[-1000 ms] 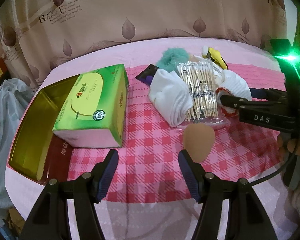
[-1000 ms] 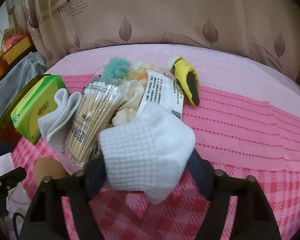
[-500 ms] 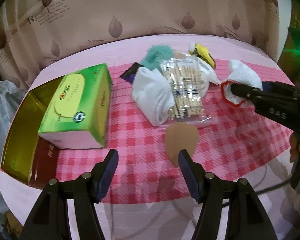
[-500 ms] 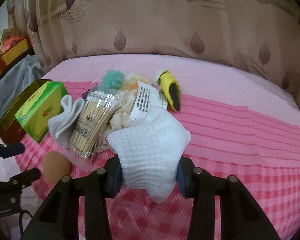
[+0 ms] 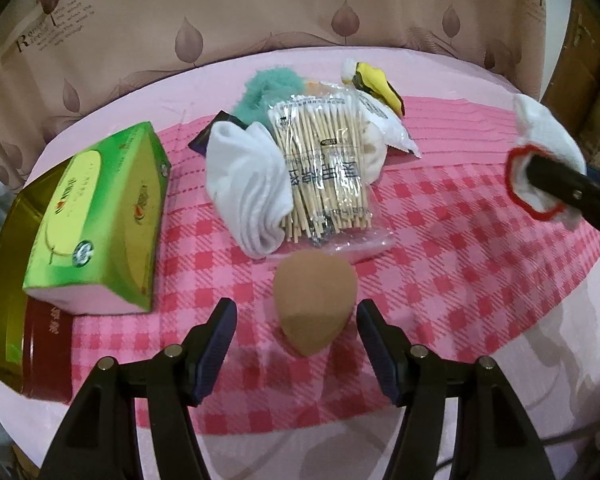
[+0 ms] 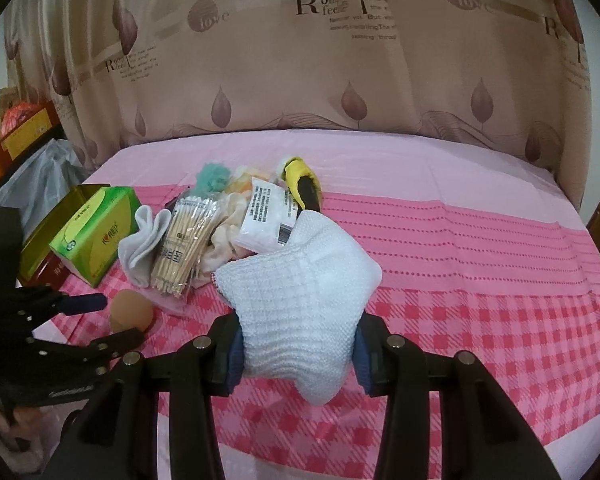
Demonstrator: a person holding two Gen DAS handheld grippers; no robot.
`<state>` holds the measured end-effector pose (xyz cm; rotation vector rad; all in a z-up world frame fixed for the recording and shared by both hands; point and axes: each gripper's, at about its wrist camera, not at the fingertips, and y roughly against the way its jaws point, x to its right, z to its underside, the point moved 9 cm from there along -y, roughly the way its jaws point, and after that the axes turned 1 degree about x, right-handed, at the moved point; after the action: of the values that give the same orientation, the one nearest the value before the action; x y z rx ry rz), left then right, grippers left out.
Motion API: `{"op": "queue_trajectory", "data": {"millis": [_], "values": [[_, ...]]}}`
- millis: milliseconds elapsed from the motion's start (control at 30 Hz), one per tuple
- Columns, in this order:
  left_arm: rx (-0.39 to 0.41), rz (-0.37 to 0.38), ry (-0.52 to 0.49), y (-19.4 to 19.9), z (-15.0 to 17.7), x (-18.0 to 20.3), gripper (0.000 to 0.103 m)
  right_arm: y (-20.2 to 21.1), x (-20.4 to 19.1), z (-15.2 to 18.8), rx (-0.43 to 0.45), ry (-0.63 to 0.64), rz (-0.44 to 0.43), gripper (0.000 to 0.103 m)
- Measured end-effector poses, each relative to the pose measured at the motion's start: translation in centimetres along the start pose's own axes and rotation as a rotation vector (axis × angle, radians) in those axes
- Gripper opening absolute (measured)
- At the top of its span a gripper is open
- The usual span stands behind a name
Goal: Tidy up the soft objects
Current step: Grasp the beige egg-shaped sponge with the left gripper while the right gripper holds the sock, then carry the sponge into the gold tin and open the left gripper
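My right gripper (image 6: 296, 354) is shut on a white knitted sock (image 6: 300, 300) with a red cuff edge and holds it above the pink checked cloth (image 6: 480, 340); it shows at the right of the left wrist view (image 5: 540, 152). My left gripper (image 5: 296, 336) is open, its fingers either side of a tan egg-shaped sponge (image 5: 314, 300) lying on the cloth. Behind the sponge is a pile: a folded white sock (image 5: 248, 188), a bag of cotton swabs (image 5: 324, 168), a teal fluffy item (image 5: 268, 88), a yellow and black soft toy (image 5: 376, 84) and a white packet (image 5: 392, 128).
A green tissue box (image 5: 100, 220) rests on a gold and red tin (image 5: 8, 280) at the left. A leaf-print curtain (image 6: 300, 60) hangs behind the table. The table's front edge lies just below both grippers. A grey bag (image 6: 40, 172) sits left of the table.
My left gripper has moved right and forward, so the sponge now lies between its open fingers. My right gripper has lifted the white sock up and to the right, away from the pile.
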<state>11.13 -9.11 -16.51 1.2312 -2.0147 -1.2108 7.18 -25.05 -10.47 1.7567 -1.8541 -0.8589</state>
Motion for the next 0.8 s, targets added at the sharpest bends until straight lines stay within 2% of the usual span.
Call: {"op": "queue_trajectory", "data": {"millis": [300, 333, 367, 400, 633, 800], "values": [[-0.004, 0.050, -0.001, -1.3, -0.7, 0.1, 0.063, -0.2, -0.5, 0.3, -0.008, 0.003, -0.013, 0.040], [0.004, 0.058, 0.001, -1.3, -0.8, 0.2, 0.060, -0.2, -0.6, 0.4, -0.009, 0.004, -0.014, 0.040], [0.005, 0.063, 0.002, -1.3, -0.9, 0.3, 0.047, -0.3, -0.6, 0.4, -0.009, 0.004, -0.015, 0.040], [0.003, 0.079, 0.002, -1.5, -1.0, 0.6, 0.041, -0.2, -0.6, 0.4, -0.009, 0.003, -0.013, 0.040], [0.016, 0.071, -0.006, -1.0, -1.1, 0.9, 0.041, -0.4, -0.5, 0.4, -0.010, 0.003, -0.010, 0.040], [0.034, 0.102, -0.002, 0.7, -0.8, 0.7, 0.041, -0.7, -0.2, 0.4, -0.018, -0.001, -0.006, 0.040]]}}
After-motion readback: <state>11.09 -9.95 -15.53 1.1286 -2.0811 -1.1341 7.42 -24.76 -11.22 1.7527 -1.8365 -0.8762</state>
